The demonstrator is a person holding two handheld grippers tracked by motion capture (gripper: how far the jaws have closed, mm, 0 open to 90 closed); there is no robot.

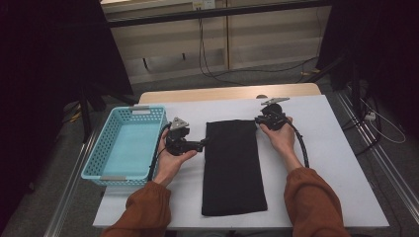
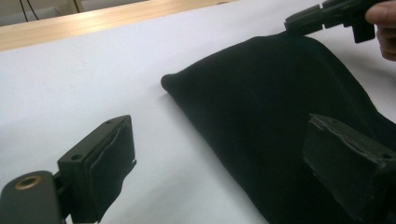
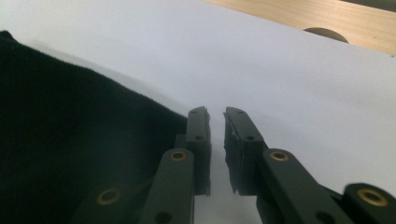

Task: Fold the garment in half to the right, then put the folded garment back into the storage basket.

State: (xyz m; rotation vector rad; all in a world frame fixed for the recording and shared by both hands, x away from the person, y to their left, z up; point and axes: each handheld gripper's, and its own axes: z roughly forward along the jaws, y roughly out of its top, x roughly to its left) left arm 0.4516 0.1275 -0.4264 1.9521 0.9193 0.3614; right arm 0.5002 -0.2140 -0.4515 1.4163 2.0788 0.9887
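While the person in rust-orange sleeves [image 1: 312, 197] leans in from the near edge, the white rectangular table top [image 1: 326, 163] takes up most of the scene, with a strip of pale wooden board [image 1: 227, 93] showing along its far side. Down the middle of the white surface lies a long black rectangular piece of cloth [image 1: 232, 165], flat, its short ends pointing near and far; it is well clear of the table's left and right edges. To the left of it, at the table's left edge, stands a light blue plastic basket with latticed walls [image 1: 106, 143], apart from the cloth.

The left gripper [image 1: 203, 143] sits between basket and cloth, held in the person's left hand [image 1: 170, 160], its tips just at the cloth's left edge toward the far end. In the left gripper view [image 2: 224, 154] its jaws stand wide apart, released, one pad over bare white table and the other over the black fabric; whether either pad touches the cloth I cannot tell.

The right gripper [image 1: 258, 119], held in the right hand [image 1: 280, 134], is at the cloth's far right corner. In the right gripper view [image 3: 216, 140] its jaws are drawn nearly together with a narrow slit between them and nothing in it, the cloth's edge lying just to the left of them.
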